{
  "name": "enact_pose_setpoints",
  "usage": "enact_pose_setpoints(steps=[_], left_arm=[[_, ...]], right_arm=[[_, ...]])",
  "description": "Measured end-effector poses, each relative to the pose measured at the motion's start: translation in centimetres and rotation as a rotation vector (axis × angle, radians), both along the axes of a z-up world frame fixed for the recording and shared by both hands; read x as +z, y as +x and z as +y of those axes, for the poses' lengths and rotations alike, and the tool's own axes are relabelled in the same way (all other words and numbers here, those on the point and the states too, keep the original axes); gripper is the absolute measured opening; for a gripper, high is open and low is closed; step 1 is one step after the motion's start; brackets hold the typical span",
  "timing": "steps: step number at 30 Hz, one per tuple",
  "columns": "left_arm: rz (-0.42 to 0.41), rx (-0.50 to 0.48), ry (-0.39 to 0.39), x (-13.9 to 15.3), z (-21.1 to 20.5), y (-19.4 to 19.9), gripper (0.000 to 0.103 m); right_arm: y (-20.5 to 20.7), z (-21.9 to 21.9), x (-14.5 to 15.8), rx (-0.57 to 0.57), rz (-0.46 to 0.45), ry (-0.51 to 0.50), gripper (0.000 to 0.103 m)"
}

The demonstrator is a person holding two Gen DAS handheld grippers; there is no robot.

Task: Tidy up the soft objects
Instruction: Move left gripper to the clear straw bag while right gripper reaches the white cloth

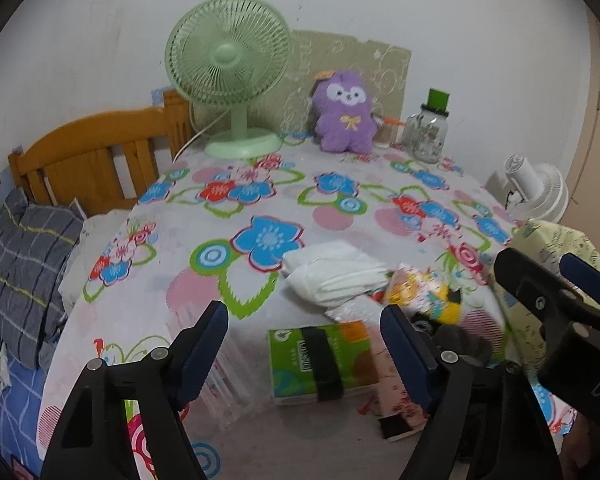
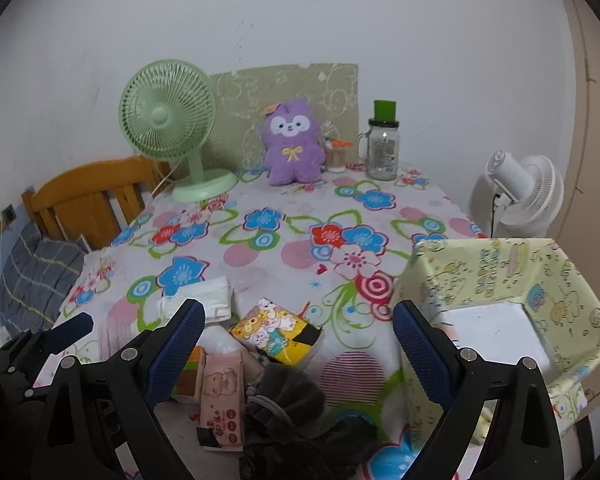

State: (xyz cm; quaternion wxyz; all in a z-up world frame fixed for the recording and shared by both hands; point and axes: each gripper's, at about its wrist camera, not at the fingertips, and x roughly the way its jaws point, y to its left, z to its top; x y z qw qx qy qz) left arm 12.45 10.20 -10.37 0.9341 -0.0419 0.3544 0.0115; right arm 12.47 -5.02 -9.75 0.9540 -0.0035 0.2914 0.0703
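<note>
Both grippers [image 1: 304, 354] [image 2: 298, 348] open (apparently empty) above tissue packs [image 1: 320, 360].

Green desk fan [image 2: 167, 120], glass jar [image 2: 382, 152], white fan [image 2: 528, 192], wooden headboard [image 1: 96, 152], perhaps a pillow [image 1: 24, 264].

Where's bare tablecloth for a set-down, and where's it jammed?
Free: the wide middle strip between green fan, purple plush, glass jar at the back and the near pile. Crowded: near edge, with tissue packs, white cloth, dark cloth, beside the fabric bin.
</note>
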Motion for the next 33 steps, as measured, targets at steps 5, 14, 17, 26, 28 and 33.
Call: enact_pose_setpoints(steps=[5, 14, 17, 26, 28, 33], left_arm=[[0.036, 0.038, -0.022, -1.3, 1.5, 0.7, 0.076], [0.084, 0.11, -0.03, -3.0, 3.7, 2.0, 0.065], [0.114, 0.111, -0.027, -3.7, 4.1, 2.5, 0.055], [0.125, 0.066, -0.012, -4.1, 3.6, 3.7, 0.034], [0.126, 0.057, -0.018, -4.2, 3.5, 3.9, 0.033], [0.123, 0.044, -0.026, -4.5, 3.3, 4.4, 0.033]], right_arm=[[1.4, 0.9, -1.5, 0.013, 0.044, -0.009, 0.096], [3.3, 3.2, -3.4, 0.063, 0.103, -0.013, 0.096], [3.8, 3.9, -3.8, 0.08, 0.117, -0.014, 0.096], [5.3, 5.7, -4.1, 0.118, 0.145, -0.006, 0.097], [5.6, 6.1, -4.2, 0.123, 0.153, -0.008, 0.097], [6.6, 7.6, -4.8, 0.159, 0.181, -0.016, 0.097]])
